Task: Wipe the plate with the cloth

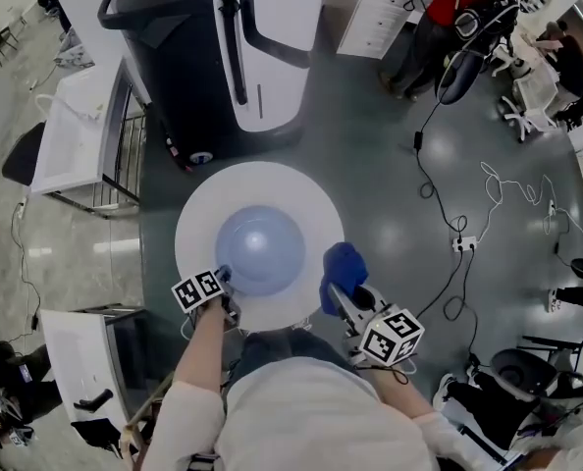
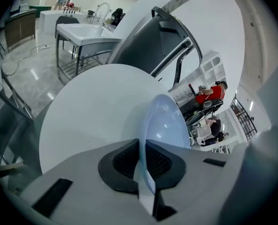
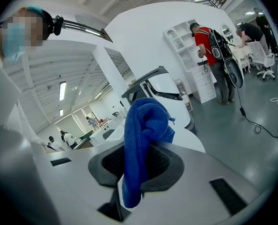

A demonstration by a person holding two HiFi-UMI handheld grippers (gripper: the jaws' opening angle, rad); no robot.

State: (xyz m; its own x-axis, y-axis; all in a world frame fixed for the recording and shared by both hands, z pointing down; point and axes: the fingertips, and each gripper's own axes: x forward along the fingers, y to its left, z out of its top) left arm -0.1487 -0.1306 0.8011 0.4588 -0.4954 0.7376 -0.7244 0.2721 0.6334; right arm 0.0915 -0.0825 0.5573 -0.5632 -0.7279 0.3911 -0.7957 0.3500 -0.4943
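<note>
Showing the plate secured for wiping, the head view looked steeply down on a round white table (image 1: 201, 212) with a pale blue plate (image 1: 260, 248) lying at its middle. The left gripper (image 1: 225, 278) met the plate at the rim nearest the person, on the left side. In the left gripper view, the two dark pads of the left gripper (image 2: 141, 165) were clenched on the thin rim of the plate (image 2: 164, 123), which passed edge-on between them. The white tabletop (image 2: 92, 107) spread out behind the plate.

The right gripper (image 1: 336, 297) was held at the near right edge of the table, just beside the plate. Its jaws grasped a blue cloth (image 1: 344, 268), which rose in a bunched fold above the fingertips. The head view did not show whether the cloth touched the plate. The right gripper view confirmed the hold. There the right gripper (image 3: 136, 168) pinched the cloth (image 3: 141, 135) between its pads, with a rounded lobe of fabric standing above them and a narrow tail hanging below.

Each gripper carried a cube with square markers, the left cube (image 1: 197, 289) above the person's forearm and the right cube (image 1: 391, 335) near the lower right of the table.

Beyond the table stood a large dark-and-white machine (image 1: 223, 47). Cables (image 1: 439, 194) trailed over the grey floor to the right. A person in a red top (image 3: 209, 36) stood at white shelving in the background.
</note>
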